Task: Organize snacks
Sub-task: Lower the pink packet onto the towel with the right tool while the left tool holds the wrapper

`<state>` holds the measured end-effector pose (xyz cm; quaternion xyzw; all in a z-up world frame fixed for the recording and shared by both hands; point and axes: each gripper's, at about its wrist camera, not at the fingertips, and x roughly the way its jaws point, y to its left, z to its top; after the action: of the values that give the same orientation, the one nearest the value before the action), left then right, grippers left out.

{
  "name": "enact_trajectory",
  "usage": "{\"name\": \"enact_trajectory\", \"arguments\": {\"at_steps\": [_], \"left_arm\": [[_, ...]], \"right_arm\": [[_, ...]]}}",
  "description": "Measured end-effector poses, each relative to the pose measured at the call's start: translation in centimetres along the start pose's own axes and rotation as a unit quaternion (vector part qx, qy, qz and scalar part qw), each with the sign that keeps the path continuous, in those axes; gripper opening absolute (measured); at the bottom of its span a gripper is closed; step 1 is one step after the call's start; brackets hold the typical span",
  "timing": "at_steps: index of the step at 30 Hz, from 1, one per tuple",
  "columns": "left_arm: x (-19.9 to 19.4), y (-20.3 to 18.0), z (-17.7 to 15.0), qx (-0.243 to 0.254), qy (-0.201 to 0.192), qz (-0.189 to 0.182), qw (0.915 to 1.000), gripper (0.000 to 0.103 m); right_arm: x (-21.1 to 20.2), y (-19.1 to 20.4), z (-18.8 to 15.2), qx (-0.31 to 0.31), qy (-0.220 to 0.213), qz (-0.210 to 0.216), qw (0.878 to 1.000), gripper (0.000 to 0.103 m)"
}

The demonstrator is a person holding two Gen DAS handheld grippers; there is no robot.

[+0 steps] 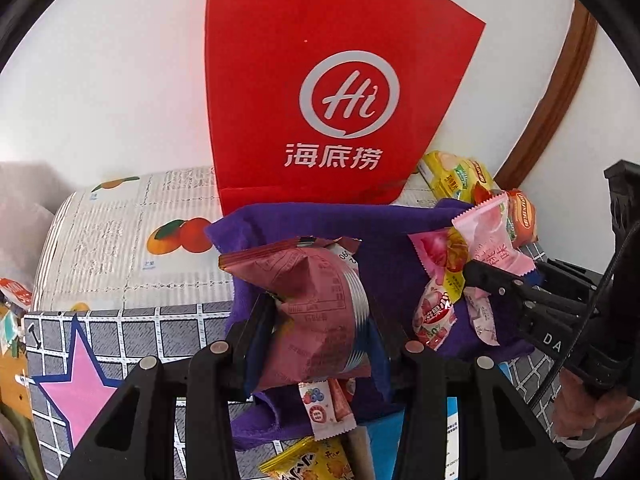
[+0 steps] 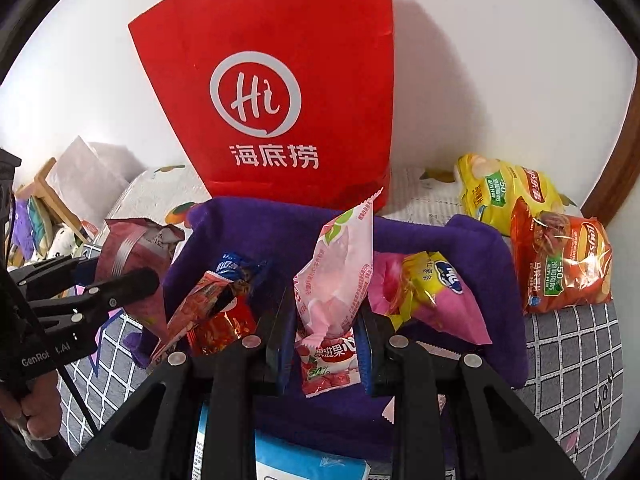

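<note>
A crinkled maroon foil snack packet (image 1: 316,304) is clamped in the left gripper (image 1: 316,320), above the near left edge of a purple fabric basket (image 2: 492,272). A pale pink plastic snack packet (image 2: 336,280) is clamped in the right gripper (image 2: 324,344) over the basket's middle. Behind the basket, a red paper bag (image 2: 280,80) is stood upright; far right, a yellow chip bag (image 2: 500,196) and an orange chip bag (image 2: 560,256) are laid on the counter (image 2: 572,352).

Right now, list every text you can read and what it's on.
"Hi" and "海底捞": red bag
"Lay's", "-50": orange chip bag
"-50": yellow chip bag
"50%": pink pack in the right gripper
"GenRobot.AI": left gripper's body
Too blurred: fine print on the maroon pack in the left gripper, and the tablecloth.
</note>
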<state>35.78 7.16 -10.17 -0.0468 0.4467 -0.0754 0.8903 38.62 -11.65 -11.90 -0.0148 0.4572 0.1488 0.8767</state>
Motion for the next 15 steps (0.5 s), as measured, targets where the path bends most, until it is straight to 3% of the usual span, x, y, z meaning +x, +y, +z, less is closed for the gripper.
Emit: {"name": "enact_trajectory", "arguments": {"at_steps": [5, 15], "left_arm": [[-0.1, 0.5, 0.1, -0.002, -0.006, 0.019, 0.9998, 0.042], [0.1, 1.4, 0.2, -0.017, 0.0, 0.011, 0.9998, 0.042]], "right_arm": [[0.7, 0.0, -0.1, 0.0, 0.011, 0.002, 1.0, 0.026], [1.4, 0.5, -0.5, -0.003, 0.028, 0.015, 0.999, 0.026]]}}
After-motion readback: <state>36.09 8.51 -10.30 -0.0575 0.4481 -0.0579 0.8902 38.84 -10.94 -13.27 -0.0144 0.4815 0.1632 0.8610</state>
